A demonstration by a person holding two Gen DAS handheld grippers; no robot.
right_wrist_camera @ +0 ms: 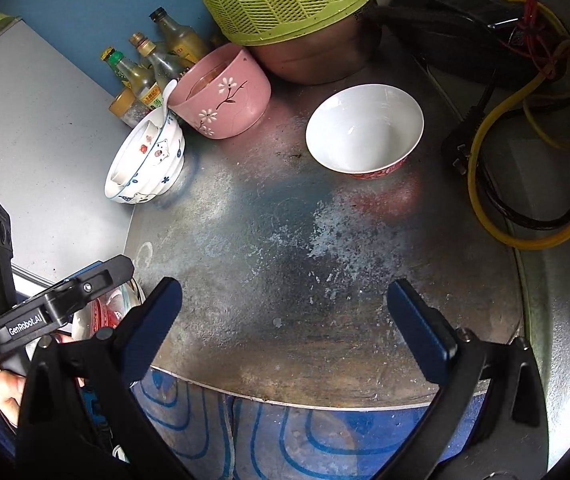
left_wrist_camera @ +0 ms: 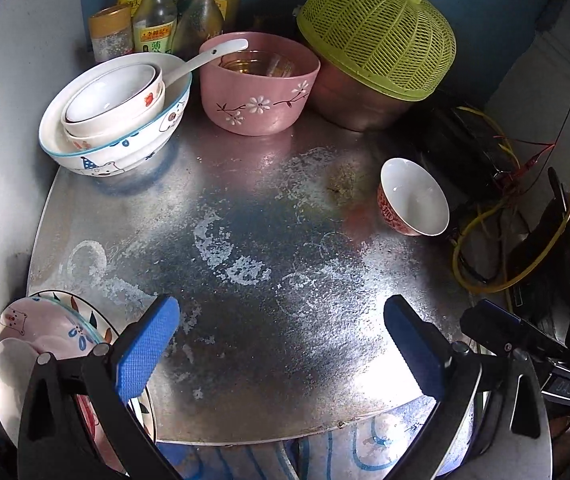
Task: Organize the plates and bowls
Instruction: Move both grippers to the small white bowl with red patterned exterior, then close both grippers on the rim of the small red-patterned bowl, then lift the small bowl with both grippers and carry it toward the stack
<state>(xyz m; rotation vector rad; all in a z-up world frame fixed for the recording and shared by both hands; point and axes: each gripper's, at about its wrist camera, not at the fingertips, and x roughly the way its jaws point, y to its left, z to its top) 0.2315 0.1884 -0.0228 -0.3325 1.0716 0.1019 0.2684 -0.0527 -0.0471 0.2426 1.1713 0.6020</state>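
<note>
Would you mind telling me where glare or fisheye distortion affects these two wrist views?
Left wrist view: strong glare on the round metal tabletop near the open left gripper; the small red-patterned white bowl appears tilted at the bent edge. Right wrist view: softer, more even light, that bowl shows mild highlights; the open right gripper looks dark; corners vignette black.

Back left: nested bowls (left_wrist_camera: 115, 116) stand on the counter (left_wrist_camera: 269, 248), two small ones inside a larger one, a spoon (left_wrist_camera: 205, 60) resting in them.
Behind them: bottles (left_wrist_camera: 165, 12) against the wall.
Just right of the stack: flowered bowl (left_wrist_camera: 259, 84).
Back right: mesh cover (left_wrist_camera: 379, 32) lying on a metal basin (left_wrist_camera: 349, 104).
Right side: single bowl (left_wrist_camera: 413, 198), well apart from the others.
Off the right edge: cables (right_wrist_camera: 525, 140).
Near left corner: stacked plates (left_wrist_camera: 45, 340).
</note>
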